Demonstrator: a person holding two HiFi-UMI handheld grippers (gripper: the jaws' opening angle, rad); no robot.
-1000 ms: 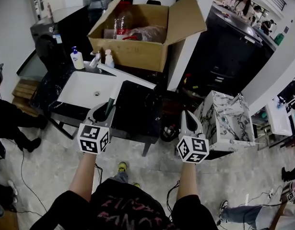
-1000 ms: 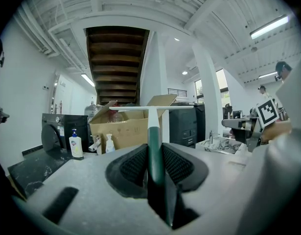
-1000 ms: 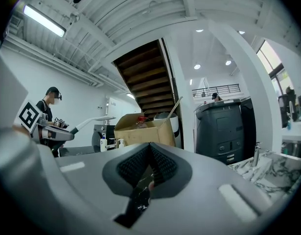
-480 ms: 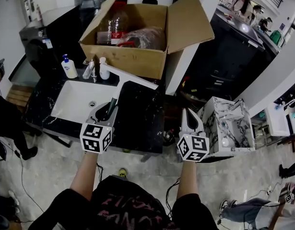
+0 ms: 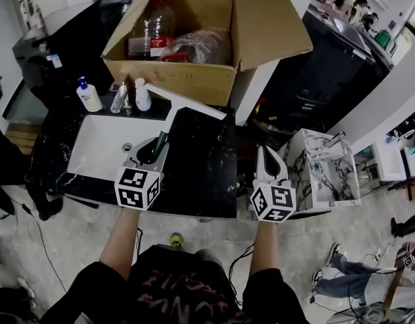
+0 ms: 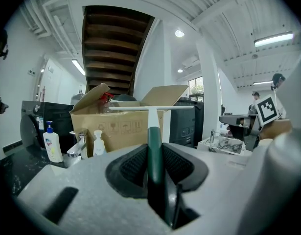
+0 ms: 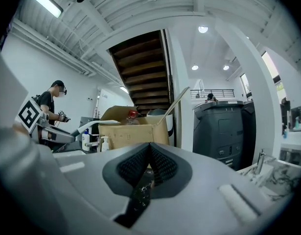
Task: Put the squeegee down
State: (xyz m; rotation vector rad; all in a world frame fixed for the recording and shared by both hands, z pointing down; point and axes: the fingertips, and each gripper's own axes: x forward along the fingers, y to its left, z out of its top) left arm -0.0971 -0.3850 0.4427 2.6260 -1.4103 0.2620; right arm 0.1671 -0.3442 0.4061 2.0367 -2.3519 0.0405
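A squeegee (image 5: 177, 104) with a dark green handle and a long white blade is held over the black marble counter (image 5: 200, 171), its blade reaching toward the cardboard box. My left gripper (image 5: 153, 150) is shut on the green handle (image 6: 155, 153), and the white blade (image 6: 150, 108) stands crosswise ahead of it. My right gripper (image 5: 268, 160) is shut with nothing between its jaws (image 7: 149, 160), hovering past the counter's right edge.
A white sink basin (image 5: 106, 154) is set in the counter's left part, with a faucet (image 5: 121, 96) and two pump bottles (image 5: 88, 94) behind it. An open cardboard box (image 5: 187, 39) of bottles stands at the back. A small marble vanity (image 5: 325, 174) sits to the right.
Both grippers have moved forward, farther over the counter, and the squeegee went with the left one. The box and the sink appear nearer.
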